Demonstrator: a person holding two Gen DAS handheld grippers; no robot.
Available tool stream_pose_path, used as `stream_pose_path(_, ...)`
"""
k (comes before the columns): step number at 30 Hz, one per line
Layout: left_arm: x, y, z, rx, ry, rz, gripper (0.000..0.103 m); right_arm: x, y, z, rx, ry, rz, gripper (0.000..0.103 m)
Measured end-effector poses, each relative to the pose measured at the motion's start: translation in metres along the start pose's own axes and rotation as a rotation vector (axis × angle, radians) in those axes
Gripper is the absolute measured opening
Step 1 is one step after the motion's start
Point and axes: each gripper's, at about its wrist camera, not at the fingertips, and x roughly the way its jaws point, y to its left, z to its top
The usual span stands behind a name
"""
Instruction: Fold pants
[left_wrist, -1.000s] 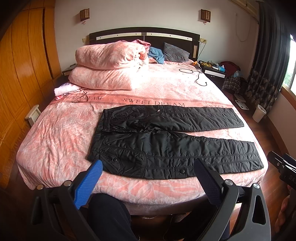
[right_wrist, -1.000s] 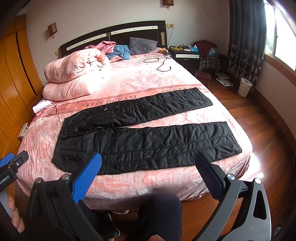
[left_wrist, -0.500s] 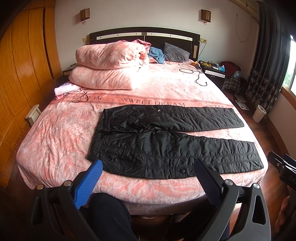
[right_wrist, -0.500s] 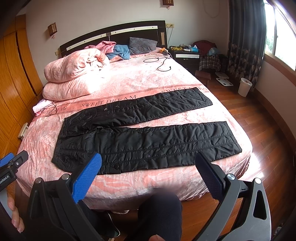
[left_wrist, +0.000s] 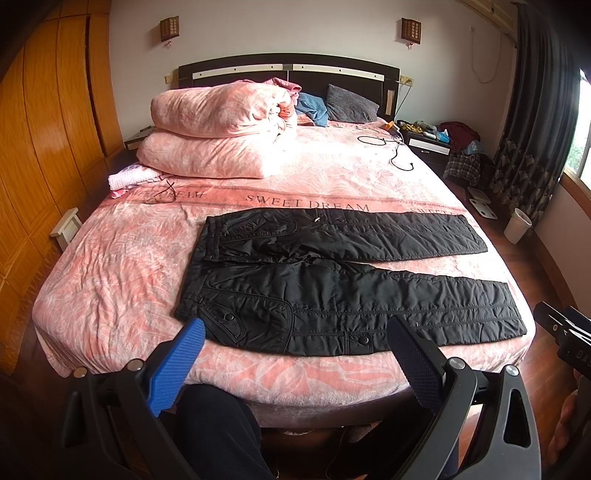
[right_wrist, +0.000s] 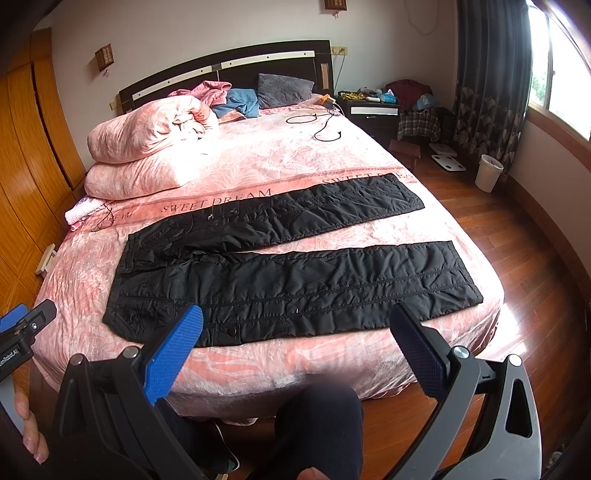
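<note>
Across the near half of the wide bed with its pink leaf-patterned cover (left_wrist: 122, 266) lay the black quilted padded pants (left_wrist: 332, 291), spread flat and unfolded — waistband toward the left, both legs running out to the right and slightly apart, the nearer leg close to the mattress edge. The left gripper (left_wrist: 295, 350), with its blue and dark ribbed pads, hung short of the bed with its fingers wide apart and nothing between them, roughly in line with the hip pocket and the buttons of the near leg. The right gripper (right_wrist: 299, 343) hovered likewise off the mattress edge, fingers spread and empty, facing the middle of the near leg. A rolled pink duvet (left_wrist: 221, 110) sat stacked on a second one by the dark headboard, well clear of the work. Nothing looked folded yet, so the task appeared to stand at its very start — the approach before the first grasp. The next move would probably call for lowering both grippers to the near edge, one at the waistband and one toward the cuff, pinching the thick fabric and carrying that leg over onto the far one.
</note>
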Motion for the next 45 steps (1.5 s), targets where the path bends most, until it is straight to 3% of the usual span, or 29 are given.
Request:
stream_pose_path(14, 0.000, 0.002, -0.002, -0.001, 0.006, 0.000, 0.099, 0.002, 0.000, -0.002, -0.003, 0.004, -0.004, 0.101)
stream_pose_path(17, 0.011, 0.011, -0.006, -0.022, 0.031, -0.050, 0.099, 0.007, 0.000, -0.005, -0.019, -0.011, -0.008, 0.101)
stream_pose_path(20, 0.049, 0.032, -0.009, -0.054, 0.139, -0.112, 0.099, 0.022, 0.000, -0.006, -0.060, -0.026, 0.029, 0.101)
stream_pose_path(22, 0.075, 0.056, -0.012, -0.090, 0.186, -0.159, 0.099, 0.043, -0.004, -0.006, -0.066, 0.027, 0.056, 0.101)
stream_pose_path(24, 0.100, 0.087, -0.015, -0.146, 0.202, -0.127, 0.099, 0.069, -0.017, -0.008, -0.028, 0.099, 0.085, 0.101)
stream_pose_path(26, 0.126, 0.128, -0.018, -0.241, 0.238, -0.141, 0.099, 0.088, -0.028, -0.010, 0.015, 0.151, 0.109, 0.101)
stream_pose_path(30, 0.183, 0.209, -0.025, -0.446, 0.334, -0.115, 0.099, 0.106, -0.039, -0.016, 0.048, 0.164, 0.128, 0.101)
stream_pose_path(33, 0.228, 0.255, -0.034, -0.638, 0.425, -0.249, 0.099, 0.123, -0.041, -0.023, 0.062, 0.193, 0.142, 0.101)
stream_pose_path(41, 0.320, 0.279, -0.050, -0.702, 0.547, -0.232, 0.099, 0.155, -0.047, -0.036, 0.104, 0.275, 0.149, 0.101)
stream_pose_path(44, 0.339, 0.280, -0.060, -0.800, 0.570, -0.291, 0.098, 0.159, -0.051, -0.037, 0.108, 0.281, 0.140, 0.101)
stream_pose_path(45, 0.344, 0.279, -0.060, -0.797, 0.584, -0.280, 0.098, 0.161, -0.052, -0.037, 0.110, 0.284, 0.140, 0.101)
